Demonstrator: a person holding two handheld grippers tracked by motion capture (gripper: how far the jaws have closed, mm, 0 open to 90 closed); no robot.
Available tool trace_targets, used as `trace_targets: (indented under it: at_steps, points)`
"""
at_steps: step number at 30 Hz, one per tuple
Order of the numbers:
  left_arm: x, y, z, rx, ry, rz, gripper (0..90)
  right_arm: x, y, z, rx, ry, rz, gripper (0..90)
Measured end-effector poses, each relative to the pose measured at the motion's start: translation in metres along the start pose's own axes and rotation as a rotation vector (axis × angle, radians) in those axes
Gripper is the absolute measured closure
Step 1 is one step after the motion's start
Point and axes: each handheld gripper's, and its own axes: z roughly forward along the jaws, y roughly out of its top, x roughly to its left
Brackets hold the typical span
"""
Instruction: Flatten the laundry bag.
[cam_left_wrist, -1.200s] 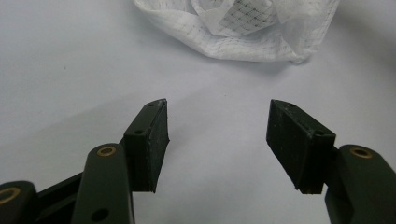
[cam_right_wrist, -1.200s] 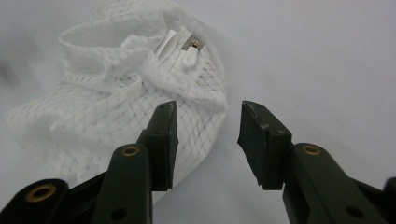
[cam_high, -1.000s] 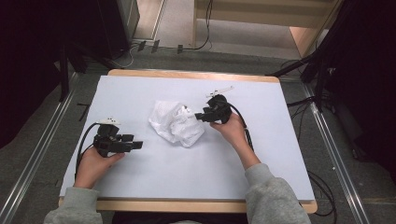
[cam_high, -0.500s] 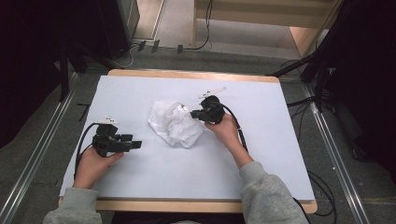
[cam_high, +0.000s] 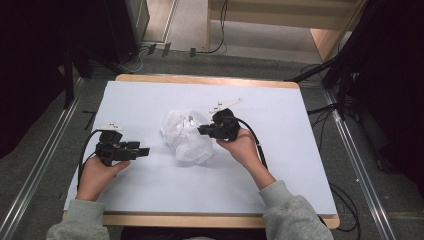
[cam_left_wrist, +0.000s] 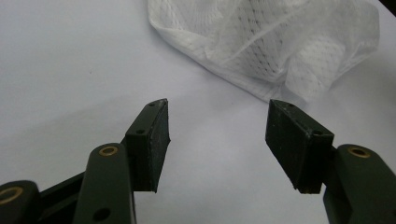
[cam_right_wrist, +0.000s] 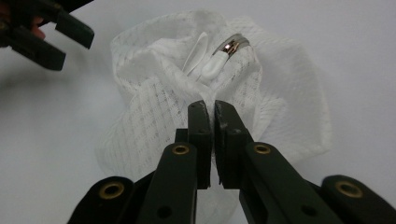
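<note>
Sleeves (cam_high: 280, 212): grey, at the bottom edge of the high view, forearms entering from below.
Left hand (cam_high: 97, 172): lower left of the high view, wrapped round the left gripper.
Left gripper (cam_high: 142, 151): left of centre in the high view, lying low over the sheet, pointing toward frame right; jaws spread wide, nothing between them; in the left gripper view both black pads (cam_left_wrist: 154, 140) stand apart over bare sheet, short of the bag.
Right hand (cam_high: 245, 147): right of centre in the high view, gripping the right gripper from below.
Right gripper (cam_high: 202, 131): centre of the high view, tips at the bag's right edge; jaws just closed, now nearly together, pinched on a fold of white mesh at the tips in the right gripper view (cam_right_wrist: 211, 135).
Mesh bag (cam_high: 185, 137): white, crumpled, centre of the high view, between the two grippers; also upper right of the left gripper view (cam_left_wrist: 271, 42).
Bag contents: white piece with metal band (cam_right_wrist: 224, 53), upper centre of the right gripper view, among the mesh folds.
Sheet (cam_high: 150, 100): pale, covering the tabletop.
Table (cam_high: 200, 80): wooden edge visible along the far side.
Cables (cam_high: 150, 50): on the floor beyond the table, top of the high view.
</note>
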Motion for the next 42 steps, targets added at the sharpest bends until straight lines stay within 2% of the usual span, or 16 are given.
trace_targets:
  at_steps: [8,14,23,25,28,32,34,36,38,40,42]
  points:
    - [-0.002,0.004,-0.002,-0.018,-0.013,-0.003,40.7,0.018,-0.011,0.0,0.013,0.056,-0.009,87.9]
    - [-0.011,0.011,0.0,-0.013,-0.026,0.034,40.2,0.032,-0.019,0.005,0.042,0.074,-0.032,87.8]
    - [-0.025,0.02,-0.001,-0.03,-0.042,0.087,38.9,0.045,-0.029,0.02,0.078,0.107,-0.036,87.8]
    - [-0.027,0.021,0.0,-0.035,-0.046,0.095,38.9,0.051,-0.031,0.025,0.092,0.113,-0.054,87.8]
    - [-0.031,0.023,0.004,-0.018,-0.051,0.115,39.0,0.056,-0.033,0.03,0.099,0.109,-0.068,87.8]
    - [-0.034,0.023,0.014,0.015,-0.06,0.132,40.1,0.056,-0.033,0.029,0.092,0.11,-0.065,87.5]
    - [-0.035,0.023,0.018,0.031,-0.059,0.125,44.5,0.055,-0.033,0.028,0.09,0.109,-0.065,87.5]
    - [-0.037,0.022,0.025,0.053,-0.041,0.126,53.7,0.054,-0.033,0.027,0.087,0.109,-0.064,87.0]
    - [-0.038,0.022,0.029,0.078,-0.028,0.142,72.7,0.054,-0.033,0.026,0.085,0.109,-0.066,85.3]
    - [-0.037,0.023,0.032,0.097,-0.039,0.142,86.3,0.053,-0.033,0.024,0.082,0.107,-0.067,81.2]
    - [-0.036,0.023,0.03,0.091,-0.043,0.135,90.0,0.051,-0.031,0.018,0.069,0.106,-0.063,77.3]
